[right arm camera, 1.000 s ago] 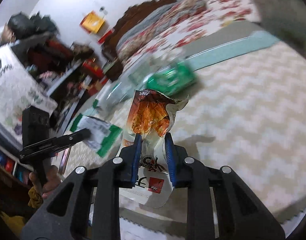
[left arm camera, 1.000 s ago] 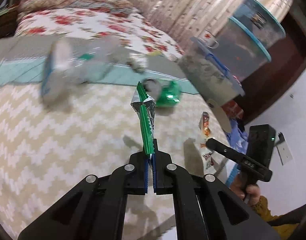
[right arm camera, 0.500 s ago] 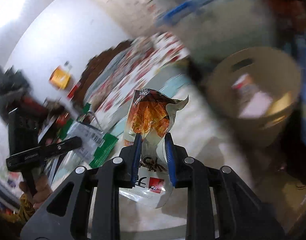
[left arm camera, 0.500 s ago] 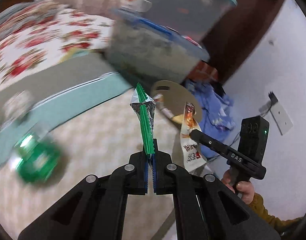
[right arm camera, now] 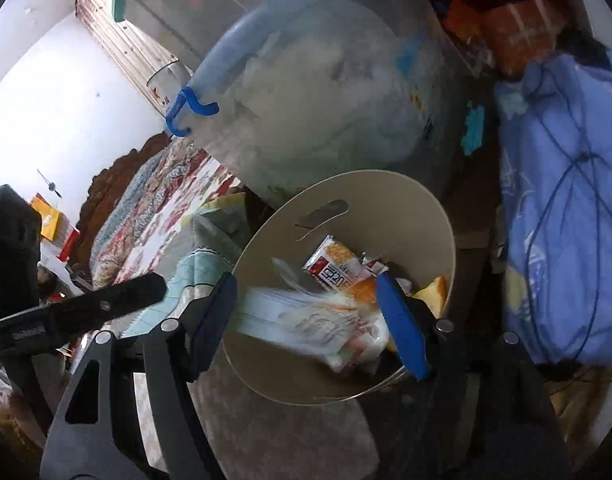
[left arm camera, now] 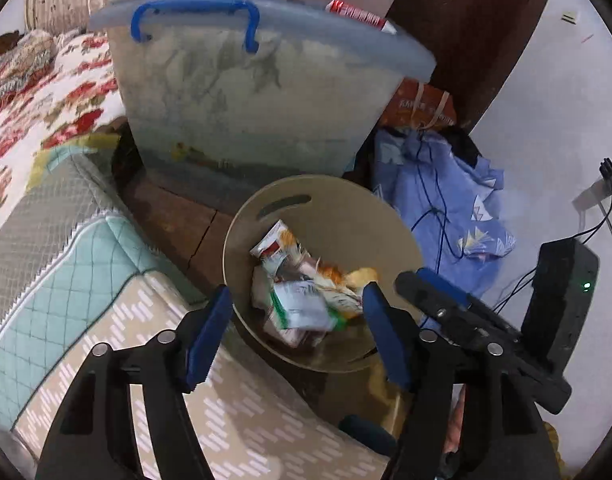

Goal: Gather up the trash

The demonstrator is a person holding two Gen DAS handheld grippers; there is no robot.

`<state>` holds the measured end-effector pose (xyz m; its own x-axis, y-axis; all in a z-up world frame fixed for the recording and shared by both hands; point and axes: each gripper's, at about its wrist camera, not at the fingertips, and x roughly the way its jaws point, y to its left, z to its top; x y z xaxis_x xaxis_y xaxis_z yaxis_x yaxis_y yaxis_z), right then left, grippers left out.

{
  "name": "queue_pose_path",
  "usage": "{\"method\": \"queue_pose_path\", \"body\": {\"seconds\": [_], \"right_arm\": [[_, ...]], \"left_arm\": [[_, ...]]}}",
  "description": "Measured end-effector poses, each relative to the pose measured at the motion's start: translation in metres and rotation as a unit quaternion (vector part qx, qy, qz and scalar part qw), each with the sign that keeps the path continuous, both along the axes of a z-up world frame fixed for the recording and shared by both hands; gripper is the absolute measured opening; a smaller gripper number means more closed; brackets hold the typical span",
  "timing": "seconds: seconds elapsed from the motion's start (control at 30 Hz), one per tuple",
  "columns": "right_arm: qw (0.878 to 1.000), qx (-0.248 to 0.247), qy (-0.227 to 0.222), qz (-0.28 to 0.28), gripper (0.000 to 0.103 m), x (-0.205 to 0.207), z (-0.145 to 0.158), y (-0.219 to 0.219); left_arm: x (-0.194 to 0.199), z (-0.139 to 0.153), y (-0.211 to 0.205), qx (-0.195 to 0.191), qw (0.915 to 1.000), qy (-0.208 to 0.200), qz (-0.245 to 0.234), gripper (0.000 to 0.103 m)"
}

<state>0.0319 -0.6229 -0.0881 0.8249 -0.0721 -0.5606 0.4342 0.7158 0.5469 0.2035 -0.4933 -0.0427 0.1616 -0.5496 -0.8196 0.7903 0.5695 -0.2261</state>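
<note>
A beige round bin [left arm camera: 338,212] stands on the floor beside the bed, with several snack wrappers inside. My left gripper [left arm camera: 295,314] is open and empty above the bin; a green-and-white wrapper [left arm camera: 301,308] lies blurred among the trash below it. My right gripper [right arm camera: 306,304] is open above the same bin [right arm camera: 386,196]; a white and orange wrapper [right arm camera: 318,324] shows blurred between its fingers, over the other wrappers. The right gripper [left arm camera: 458,312] shows at the right of the left wrist view, and the left gripper's finger [right arm camera: 105,304] at the left of the right wrist view.
A large translucent storage tub with a blue handle [left arm camera: 257,92] stands right behind the bin. A blue cloth with cables [left arm camera: 438,200] lies to the right. The bed's quilted edge [left arm camera: 65,248] is to the left. A power strip [left arm camera: 598,192] hangs on the wall.
Both grippers swung from over the bed to above the bin and opened. The green wrapper left my left gripper and the orange one left my right gripper; both are now in the bin.
</note>
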Motion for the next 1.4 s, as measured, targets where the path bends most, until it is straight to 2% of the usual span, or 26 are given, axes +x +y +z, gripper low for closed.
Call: {"method": "queue_pose_path", "body": {"seconds": [0.07, 0.2, 0.4, 0.53, 0.7, 0.8, 0.93, 1.03, 1.1, 1.23, 1.33, 1.37, 1.4], "right_arm": [[1.000, 0.005, -0.015, 0.000, 0.070, -0.002, 0.002, 0.000], [0.999, 0.018, -0.029, 0.016, 0.069, -0.006, 0.005, 0.018], [0.994, 0.047, -0.038, 0.088, 0.059, 0.008, 0.016, 0.064], [0.986, 0.069, -0.023, 0.153, 0.054, 0.037, 0.014, 0.107], [0.966, 0.080, 0.002, 0.246, 0.053, 0.092, 0.009, 0.186], [0.953, 0.090, 0.014, 0.288, 0.053, 0.129, 0.005, 0.231], [0.942, 0.105, 0.033, 0.317, 0.053, 0.177, 0.000, 0.272], [0.939, 0.093, 0.057, 0.327, 0.053, 0.206, -0.001, 0.298], [0.933, 0.104, 0.070, 0.339, 0.052, 0.217, -0.005, 0.314], [0.914, 0.115, 0.083, 0.381, 0.049, 0.212, -0.010, 0.350], [0.886, 0.122, 0.087, 0.438, 0.050, 0.198, -0.014, 0.389], [0.872, 0.122, 0.088, 0.465, 0.050, 0.190, -0.016, 0.409], [0.864, 0.124, 0.088, 0.480, 0.051, 0.186, -0.017, 0.421]], "left_arm": [[-0.002, 0.001, 0.016, -0.012, 0.9999, 0.009, -0.001, 0.062], [-0.014, 0.008, 0.057, -0.021, 0.9998, 0.001, 0.005, 0.062], [-0.047, 0.008, 0.151, -0.033, 0.9993, 0.013, 0.013, 0.062], [-0.073, 0.003, 0.229, -0.033, 0.9991, 0.011, 0.026, 0.062], [-0.084, -0.007, 0.329, -0.019, 0.9953, 0.002, 0.095, 0.062], [-0.075, -0.010, 0.393, -0.038, 0.9858, 0.019, 0.163, 0.062], [-0.063, -0.010, 0.464, -0.070, 0.9671, 0.033, 0.242, 0.062], [-0.058, -0.010, 0.495, -0.089, 0.9564, 0.038, 0.276, 0.062], [-0.058, -0.012, 0.510, -0.098, 0.9522, 0.040, 0.286, 0.060], [-0.057, -0.014, 0.522, -0.111, 0.9483, 0.045, 0.294, 0.059], [-0.059, -0.017, 0.531, -0.117, 0.9454, 0.048, 0.300, 0.059], [-0.059, -0.017, 0.536, -0.120, 0.9439, 0.049, 0.304, 0.059], [-0.060, -0.018, 0.542, -0.123, 0.9420, 0.049, 0.309, 0.059]]}}
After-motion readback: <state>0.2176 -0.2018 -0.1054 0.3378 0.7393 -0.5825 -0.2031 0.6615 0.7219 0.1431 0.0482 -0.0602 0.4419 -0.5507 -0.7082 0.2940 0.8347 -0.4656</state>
